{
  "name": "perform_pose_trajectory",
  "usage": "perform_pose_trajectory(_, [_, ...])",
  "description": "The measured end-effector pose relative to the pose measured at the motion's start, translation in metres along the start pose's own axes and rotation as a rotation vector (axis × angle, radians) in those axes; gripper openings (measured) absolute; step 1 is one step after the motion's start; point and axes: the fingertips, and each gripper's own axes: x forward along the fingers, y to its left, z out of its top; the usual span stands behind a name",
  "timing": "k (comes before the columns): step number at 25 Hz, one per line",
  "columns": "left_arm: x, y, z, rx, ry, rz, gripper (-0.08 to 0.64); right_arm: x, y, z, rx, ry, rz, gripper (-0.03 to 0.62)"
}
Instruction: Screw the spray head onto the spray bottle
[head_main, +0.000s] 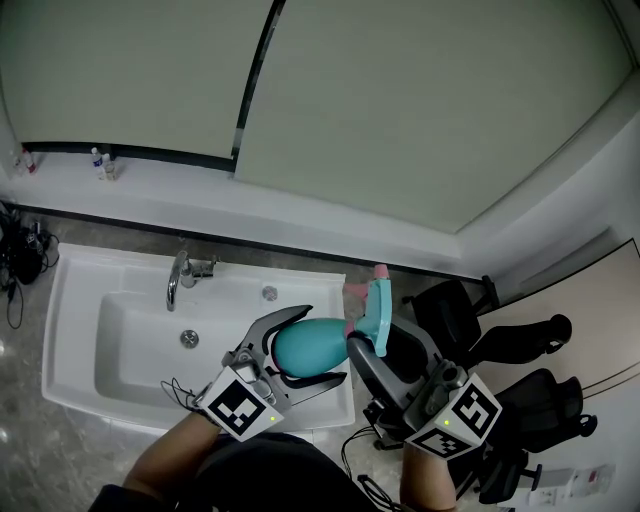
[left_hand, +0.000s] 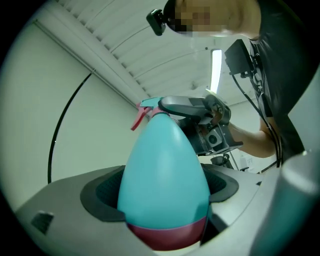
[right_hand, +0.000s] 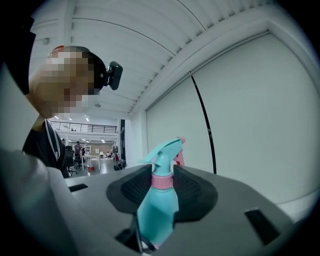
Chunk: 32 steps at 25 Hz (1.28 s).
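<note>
Pale green wall panels and a white sink (head_main: 72, 300) with a chrome faucet (head_main: 180, 280), set in a grey counter (head_main: 25, 420), fill the head view. Lower centre, over the sink's right edge, a teal spray bottle (head_main: 308, 348) lies sideways in the air. The left gripper (head_main: 322, 344) has its jaws clamped on the bottle's wide body. The right gripper (head_main: 385, 338) has its jaws partly closed on the teal and pink spray head (head_main: 376, 305), which sits at the bottle's neck, on its right end.
</note>
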Motion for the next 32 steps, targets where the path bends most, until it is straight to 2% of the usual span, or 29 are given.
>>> perform_pose_trajectory(5, [-0.001, -0.001, 0.008, 0.027, -0.006, -0.034, 0.439, -0.003, 0.012, 0.006, -0.097, 0.020, 0.043, 0.130])
perform_pose_trajectory(10, [-0.003, -0.002, 0.014, 0.049, -0.009, -0.057, 0.439, -0.012, 0.018, 0.012, -0.138, 0.035, 0.056, 0.130])
perform_pose_trajectory(17, [-0.005, -0.011, 0.024, 0.011, -0.060, -0.129, 0.439, -0.030, 0.032, 0.021, -0.179, 0.041, 0.097, 0.130])
perform_pose_trajectory(19, [-0.007, -0.016, 0.027, -0.012, -0.077, -0.167, 0.439, -0.043, 0.031, 0.030, -0.164, -0.003, 0.110, 0.130])
perform_pose_trajectory(21, [-0.010, -0.022, 0.036, -0.044, -0.133, -0.217, 0.439, -0.063, 0.013, 0.042, -0.094, -0.094, 0.125, 0.130])
perform_pose_trajectory(23, [-0.014, -0.031, 0.053, -0.078, -0.213, -0.279, 0.440, -0.079, -0.011, 0.050, 0.032, -0.174, 0.229, 0.140])
perform_pose_trajectory(26, [-0.020, -0.051, 0.071, -0.127, -0.280, -0.415, 0.439, -0.082, -0.012, 0.057, 0.163, -0.239, 0.534, 0.227])
perform_pose_trajectory(29, [-0.024, -0.069, 0.077, -0.164, -0.300, -0.545, 0.439, -0.073, 0.010, 0.058, 0.151, -0.228, 0.777, 0.278])
perform_pose_trajectory(32, [-0.035, -0.082, 0.070, -0.186, -0.303, -0.634, 0.440, -0.060, 0.052, 0.047, 0.072, -0.146, 0.989, 0.282])
